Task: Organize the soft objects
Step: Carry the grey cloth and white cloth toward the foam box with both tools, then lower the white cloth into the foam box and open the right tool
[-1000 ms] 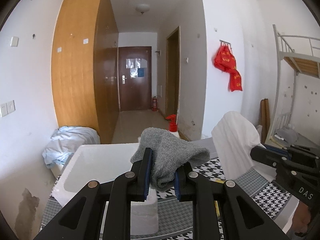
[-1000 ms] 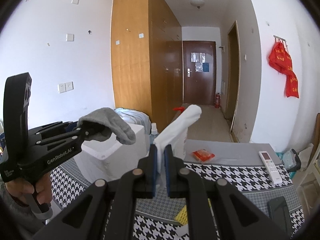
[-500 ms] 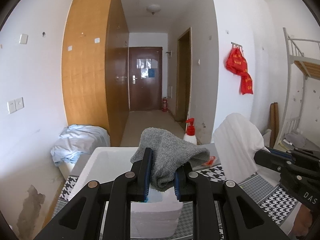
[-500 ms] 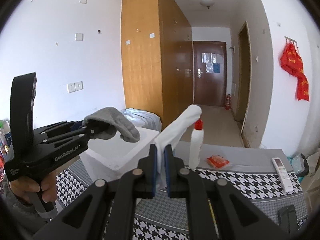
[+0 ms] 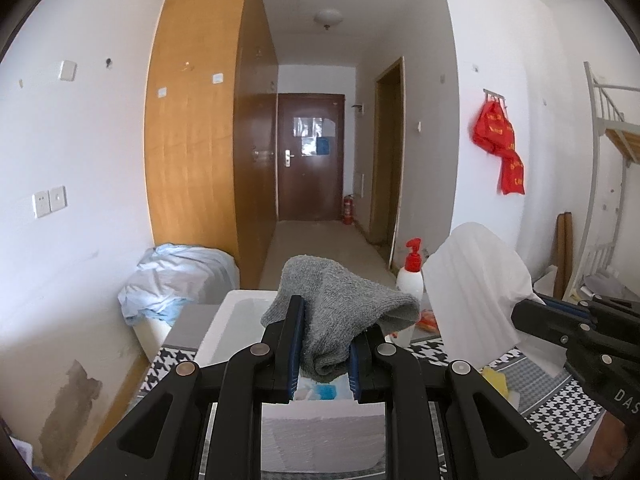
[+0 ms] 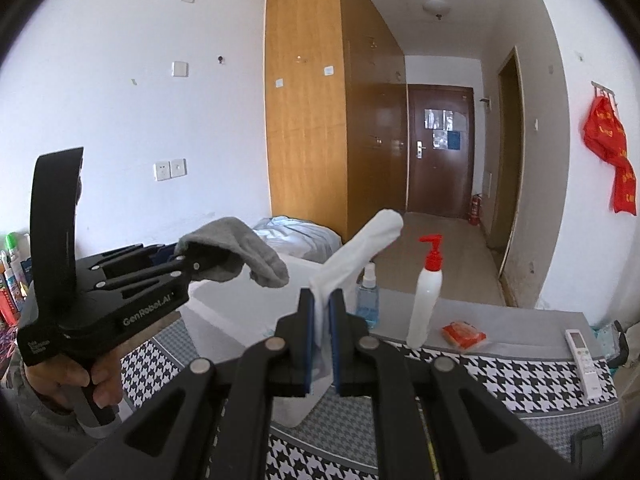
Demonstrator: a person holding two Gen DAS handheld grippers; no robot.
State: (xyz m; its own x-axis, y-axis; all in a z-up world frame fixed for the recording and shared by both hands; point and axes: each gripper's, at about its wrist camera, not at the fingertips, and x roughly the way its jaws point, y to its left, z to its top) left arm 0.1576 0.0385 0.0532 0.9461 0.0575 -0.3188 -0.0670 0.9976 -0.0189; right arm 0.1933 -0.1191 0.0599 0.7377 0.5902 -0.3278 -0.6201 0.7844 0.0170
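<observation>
My left gripper is shut on a grey sock and holds it above the white foam box. The box holds something blue and white inside. In the right wrist view the left gripper shows at the left with the grey sock drooping over the box. My right gripper is shut on a white sock that stands up from the jaws. The white sock also shows at the right of the left wrist view, beside the box.
A houndstooth cloth covers the table. On it stand a white pump bottle with a red top, a small blue spray bottle, an orange packet and a remote. A heap of blue bedding lies beyond the table.
Both grippers have moved left and forward with their socks; the grey sock now hangs over the foam box's opening. Both grips are unchanged.
</observation>
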